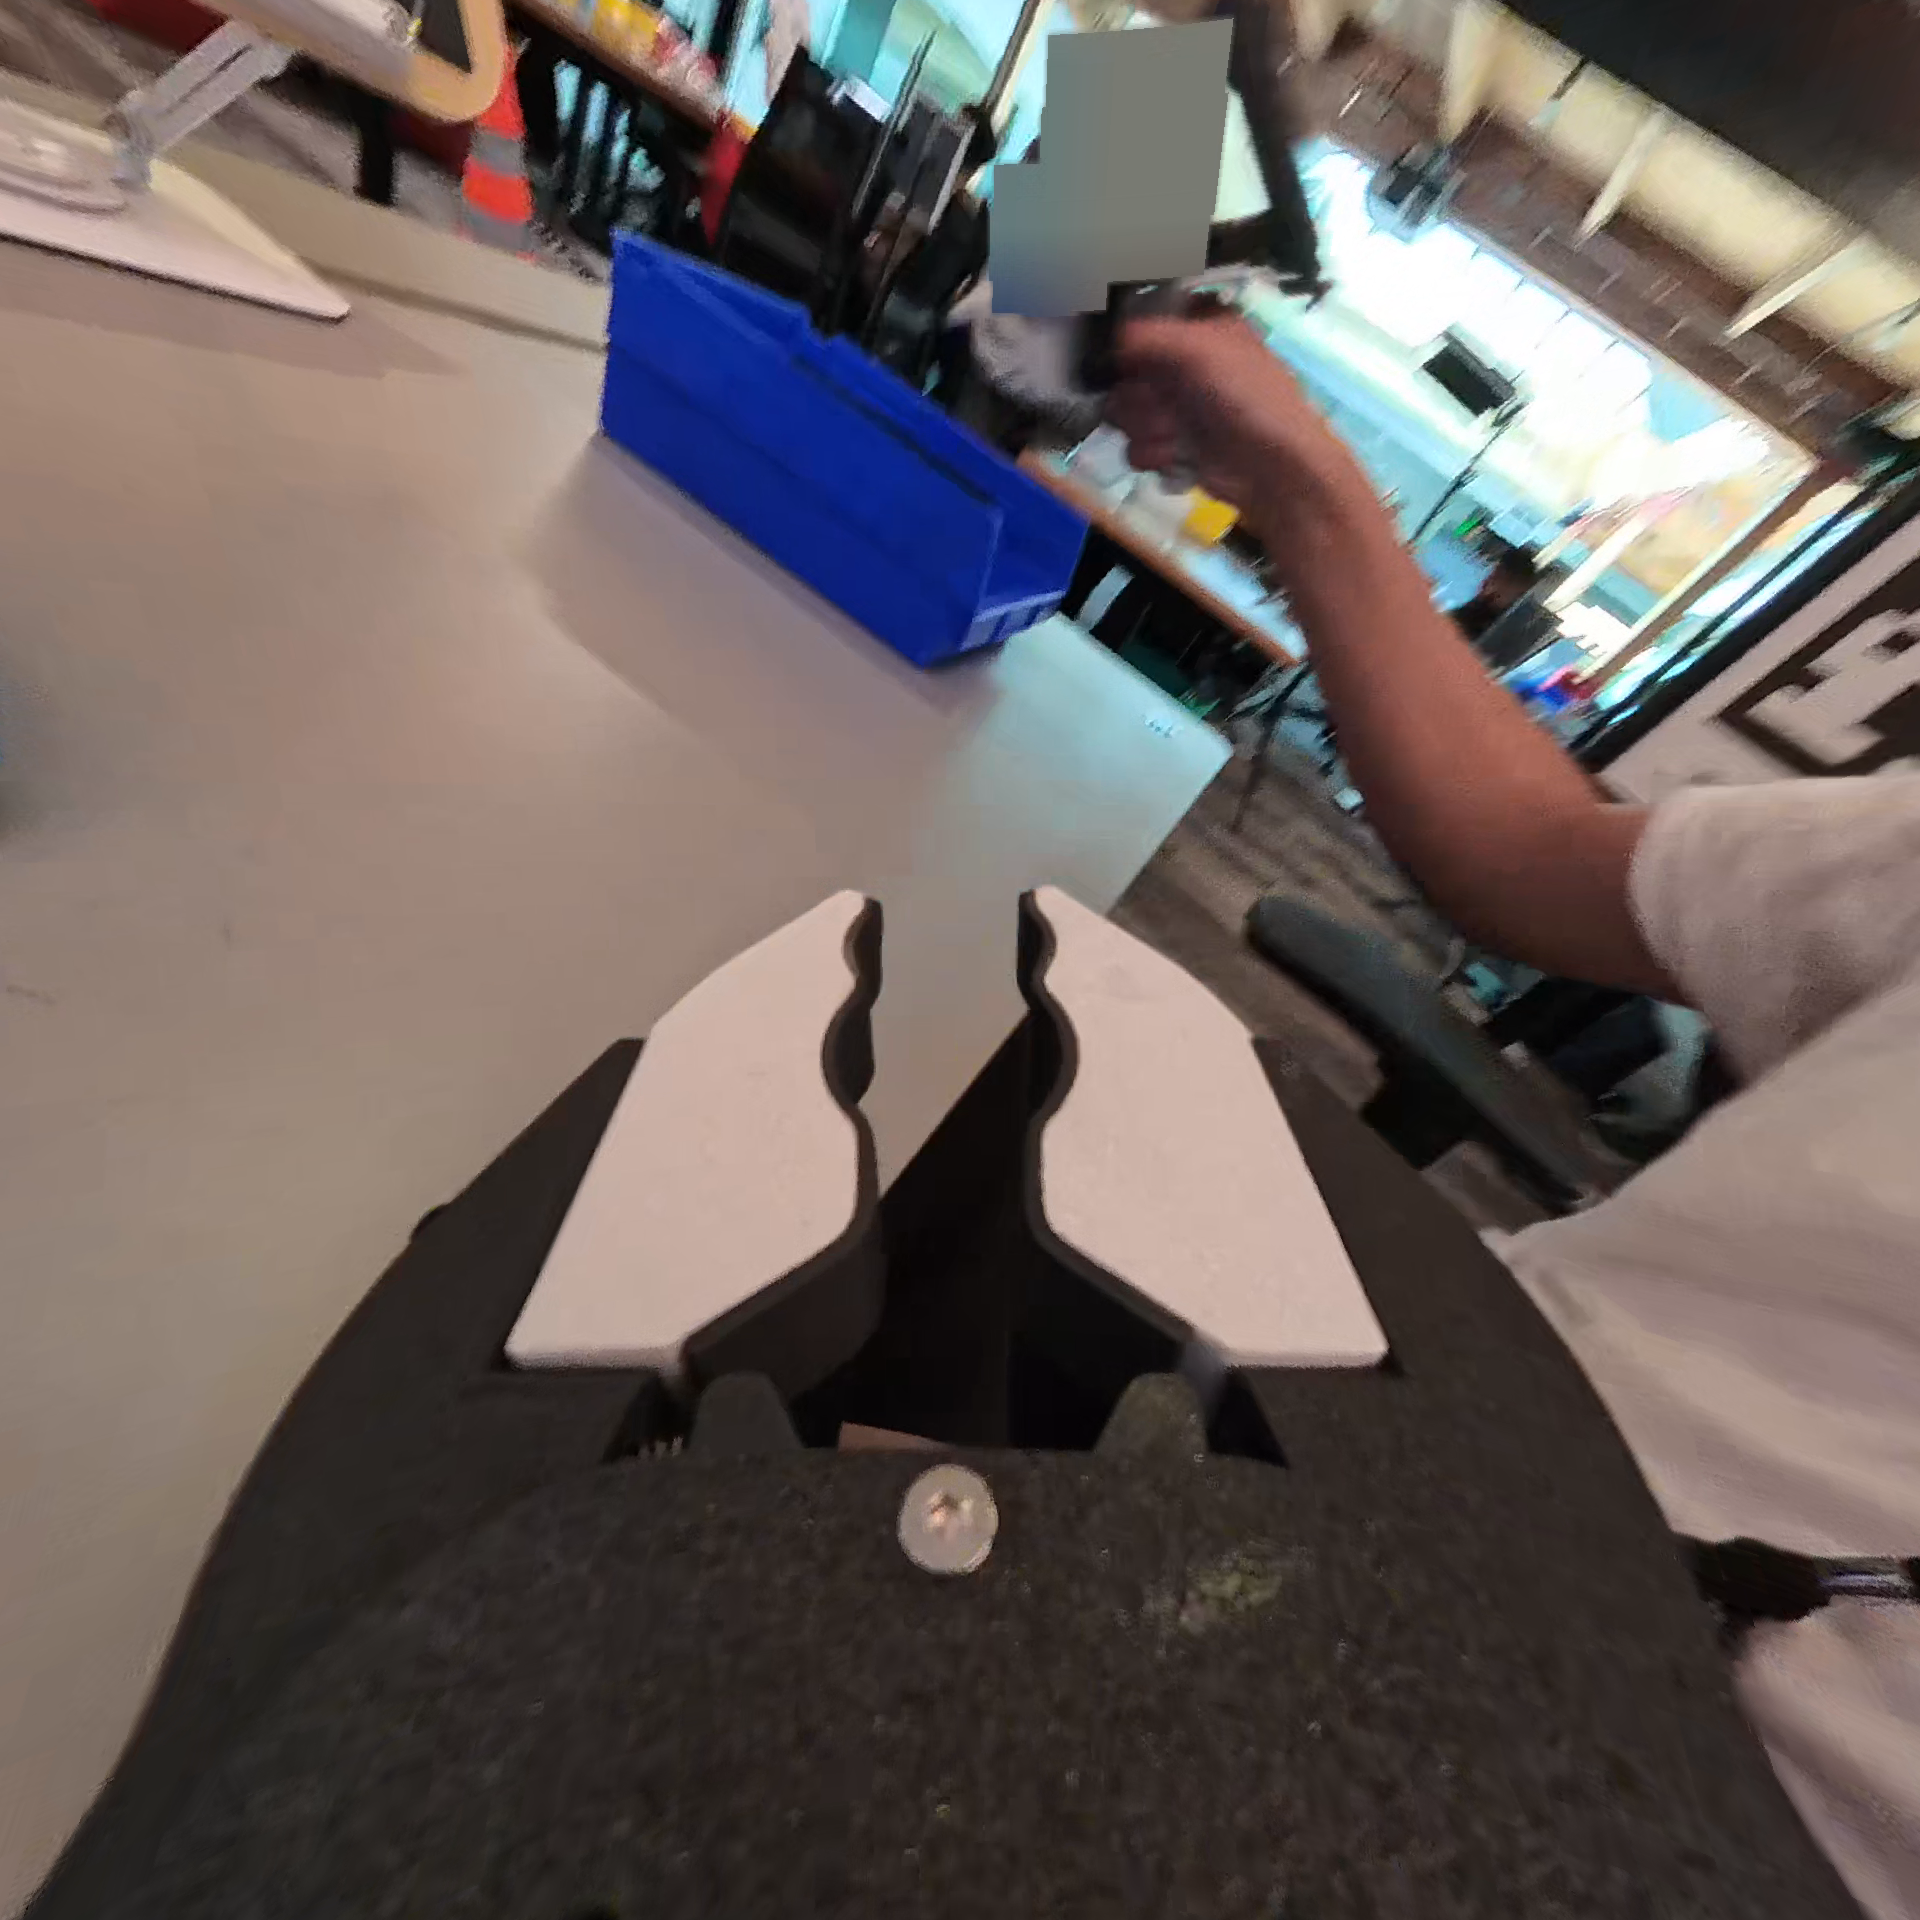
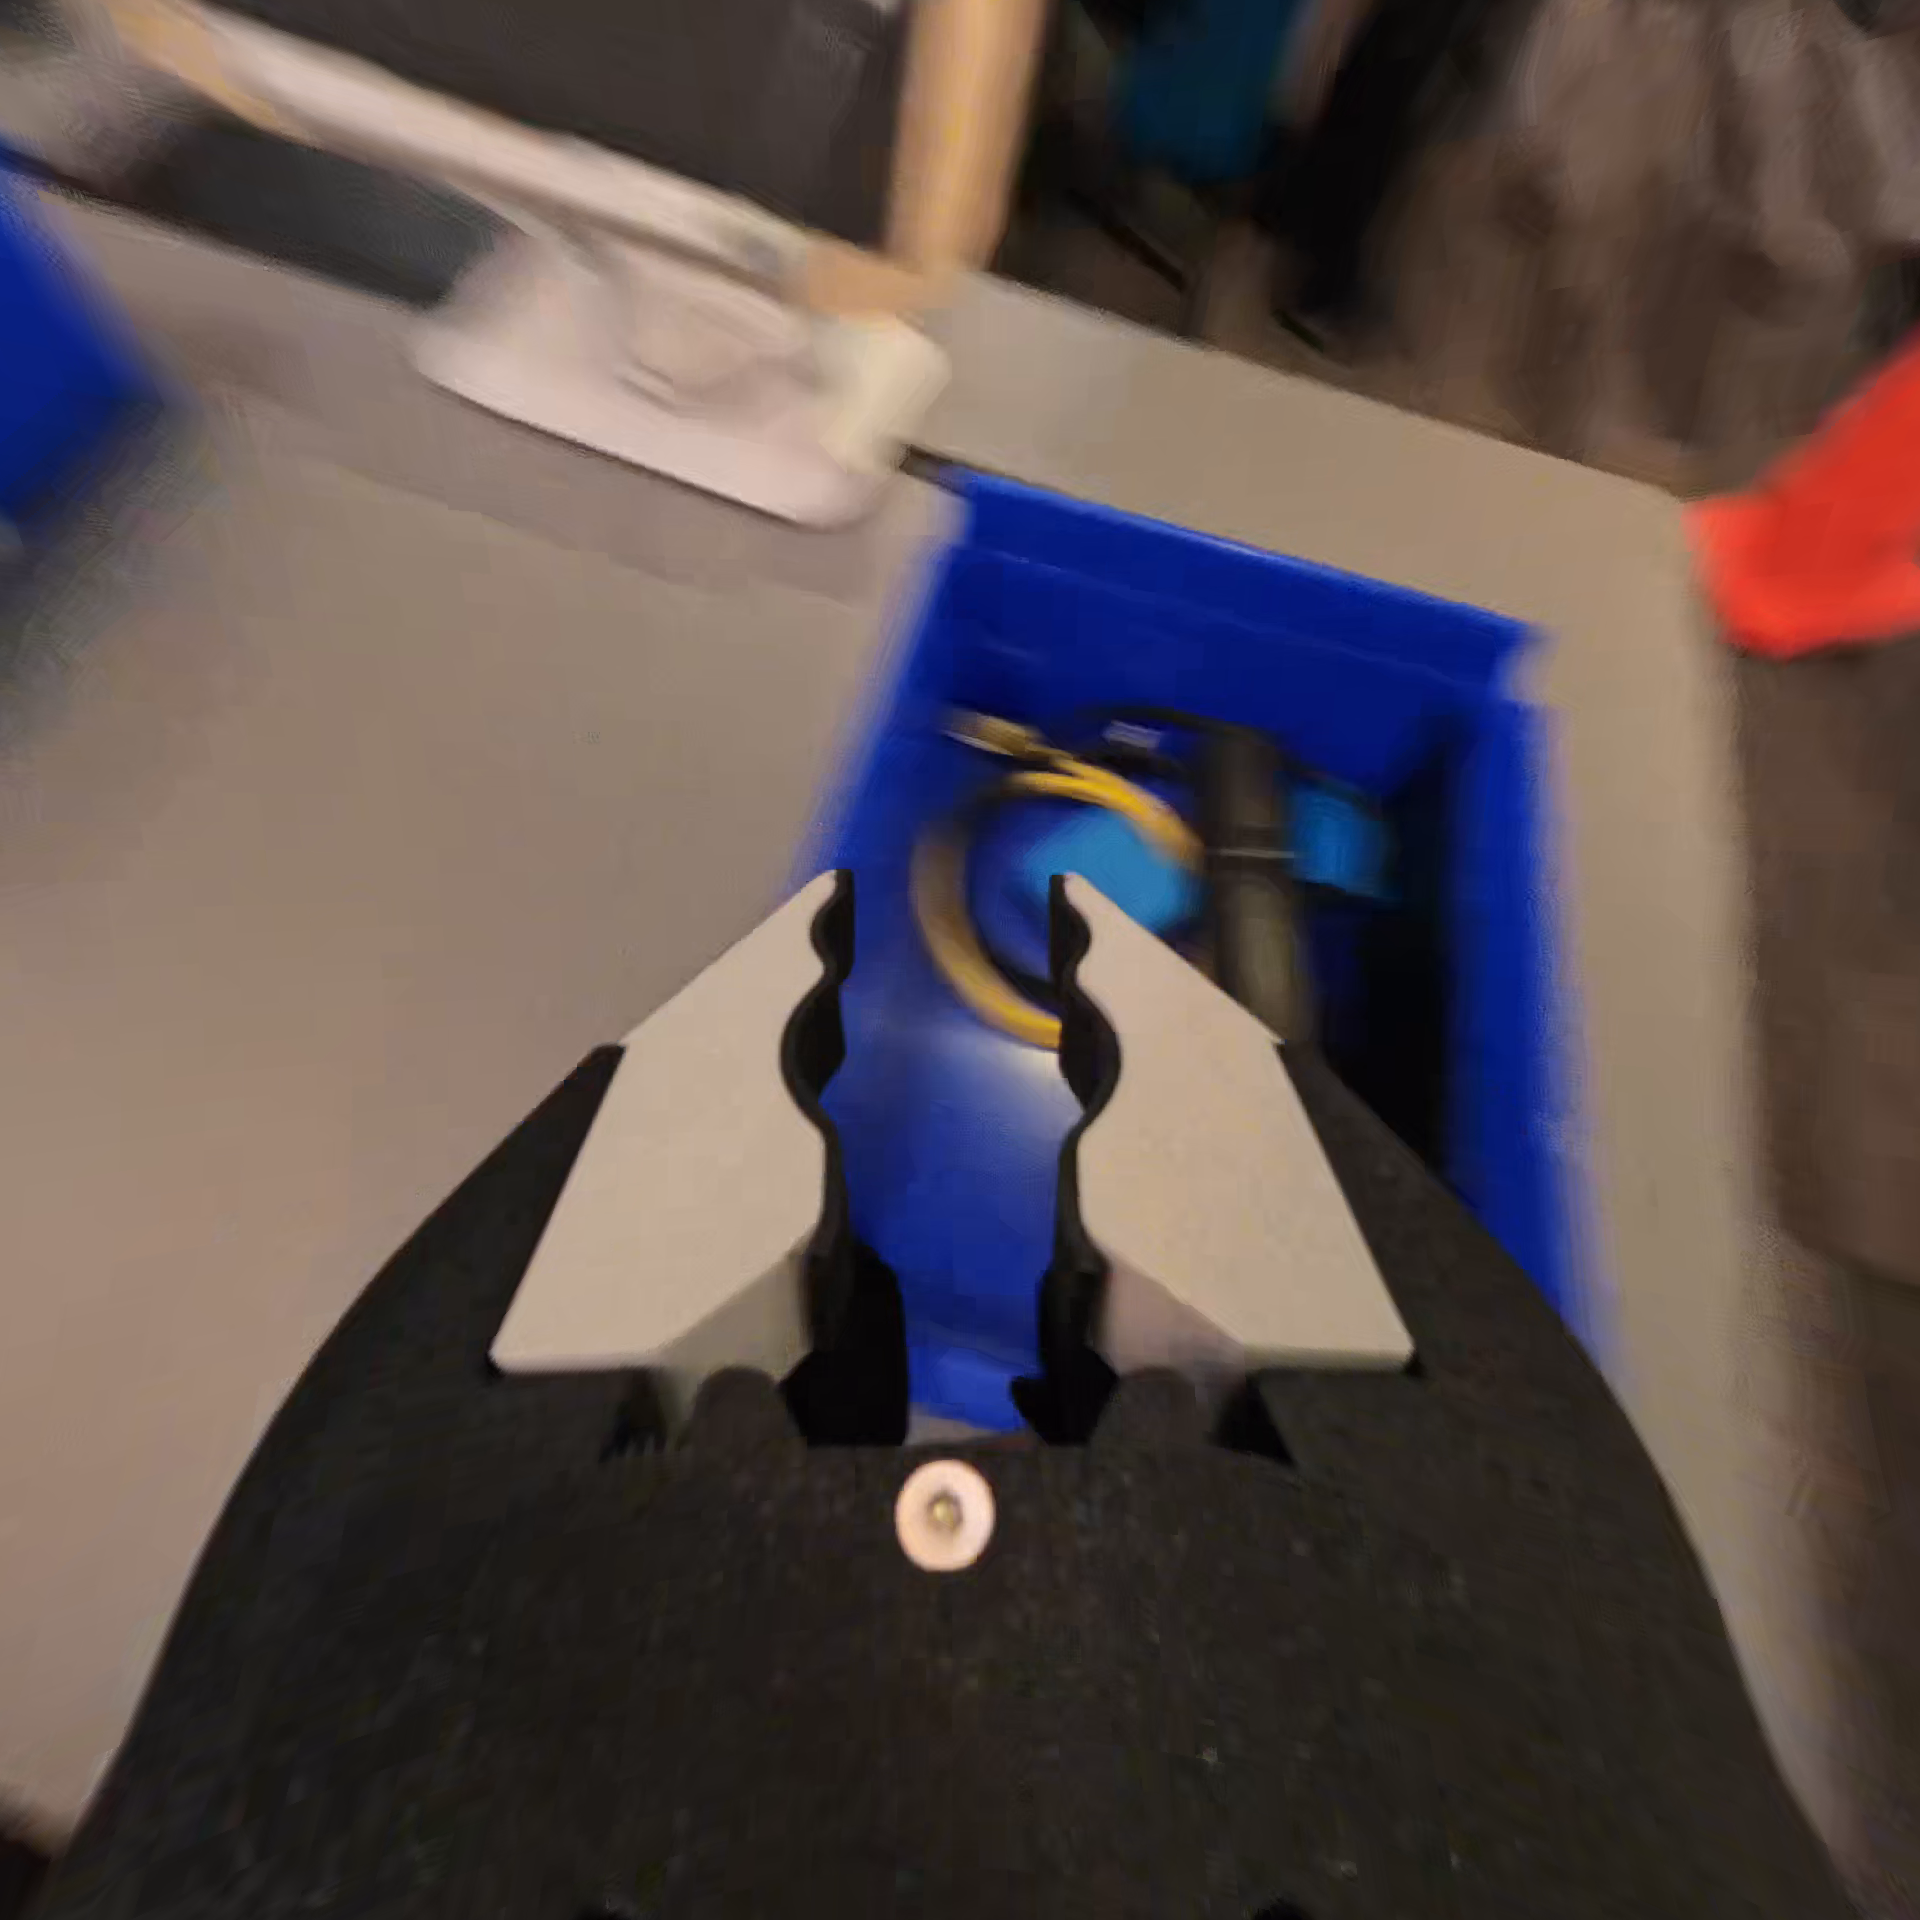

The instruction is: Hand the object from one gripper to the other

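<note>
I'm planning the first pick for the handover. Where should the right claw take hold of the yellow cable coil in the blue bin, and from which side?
Judging from the blurry right wrist view, grip the near arc of the yellow cable coil, coming down from above through the blue bin's open top. The coil seems to lie flat, its near arc is exposed, and the open right claw is already above it. The far side crowds a black item.

grey table (image 1: 312,727): blue bin (image 1: 810,457) (open-topped), white stand base (image 2: 665,405)
</note>
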Demonstrator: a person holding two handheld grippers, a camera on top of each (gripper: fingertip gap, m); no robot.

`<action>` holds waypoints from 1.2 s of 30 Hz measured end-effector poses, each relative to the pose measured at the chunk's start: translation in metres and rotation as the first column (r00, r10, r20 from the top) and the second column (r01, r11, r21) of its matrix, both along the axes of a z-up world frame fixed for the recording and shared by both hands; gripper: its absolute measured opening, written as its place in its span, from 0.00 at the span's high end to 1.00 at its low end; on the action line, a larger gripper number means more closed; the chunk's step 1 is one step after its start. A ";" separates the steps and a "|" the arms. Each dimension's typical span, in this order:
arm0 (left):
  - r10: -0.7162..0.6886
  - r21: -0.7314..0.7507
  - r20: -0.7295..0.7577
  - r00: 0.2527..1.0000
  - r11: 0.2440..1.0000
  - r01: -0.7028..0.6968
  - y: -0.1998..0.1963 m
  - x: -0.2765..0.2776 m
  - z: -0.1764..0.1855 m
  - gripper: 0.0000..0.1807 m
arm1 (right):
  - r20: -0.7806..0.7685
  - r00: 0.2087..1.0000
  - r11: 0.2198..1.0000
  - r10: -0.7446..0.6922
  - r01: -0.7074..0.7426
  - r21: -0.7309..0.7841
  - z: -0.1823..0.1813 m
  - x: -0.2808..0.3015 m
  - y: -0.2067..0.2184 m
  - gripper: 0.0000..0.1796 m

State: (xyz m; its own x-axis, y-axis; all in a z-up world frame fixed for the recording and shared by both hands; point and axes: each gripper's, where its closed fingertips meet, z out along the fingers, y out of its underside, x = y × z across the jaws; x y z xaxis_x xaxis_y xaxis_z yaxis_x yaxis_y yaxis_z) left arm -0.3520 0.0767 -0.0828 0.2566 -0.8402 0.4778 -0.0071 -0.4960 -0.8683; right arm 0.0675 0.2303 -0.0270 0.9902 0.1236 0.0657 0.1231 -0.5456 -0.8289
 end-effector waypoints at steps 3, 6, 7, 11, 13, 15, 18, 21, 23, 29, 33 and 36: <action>0.041 0.013 -0.089 0.995 0.999 -0.040 0.007 -0.003 -0.014 0.86 | -0.376 0.890 0.952 0.258 -0.169 0.255 -0.011 -0.118 -0.058 0.85; 0.043 -0.027 -0.147 0.988 0.999 -0.047 0.010 -0.006 -0.027 0.85 | -0.563 0.757 0.941 0.333 -0.227 0.250 -0.062 -0.194 -0.107 0.83; 0.030 -0.044 -0.172 0.985 0.998 -0.038 0.010 -0.007 -0.032 0.84 | -0.577 0.739 0.937 0.348 -0.267 0.223 -0.073 -0.210 -0.119 0.82; 0.025 0.008 -0.295 0.955 1.000 -0.024 0.016 -0.018 -0.042 0.80 | -0.574 0.750 0.944 0.328 -0.245 0.220 -0.087 -0.222 -0.132 0.82; 0.083 0.106 -0.323 0.943 0.993 -0.051 0.029 -0.031 -0.042 0.79 | -0.568 0.750 0.941 0.338 -0.258 0.220 -0.085 -0.222 -0.128 0.82; 0.155 0.193 -0.330 0.931 0.977 -0.094 0.045 -0.043 -0.041 0.78 | -0.534 0.772 0.938 0.346 -0.263 0.228 -0.085 -0.218 -0.119 0.82; 0.211 0.253 -0.318 0.924 0.958 -0.131 0.058 -0.052 -0.037 0.78 | -0.493 0.804 0.943 0.333 -0.270 0.197 -0.094 -0.209 -0.110 0.82; 0.197 0.250 -0.302 0.933 0.960 -0.122 0.058 -0.048 -0.038 0.76 | -0.518 0.787 0.942 0.336 -0.284 0.181 -0.097 -0.212 -0.109 0.82; 0.169 0.242 -0.310 0.936 0.966 -0.094 0.055 -0.043 -0.043 0.75 | -0.533 0.772 0.938 0.346 -0.300 0.175 -0.098 -0.217 -0.111 0.82; 0.031 0.136 -0.358 0.933 0.990 0.019 0.046 -0.019 -0.059 0.76 | -0.438 0.823 0.932 0.361 -0.334 0.141 -0.109 -0.219 -0.111 0.82; -0.003 0.136 -0.314 0.949 0.990 0.048 0.060 -0.019 -0.036 0.79 | -0.446 0.814 0.928 0.371 -0.341 0.149 -0.108 -0.222 -0.110 0.82; 0.033 0.176 -0.384 0.923 0.984 0.039 0.103 -0.040 -0.010 0.80 | -0.478 0.800 0.931 0.363 -0.334 0.147 -0.107 -0.221 -0.109 0.82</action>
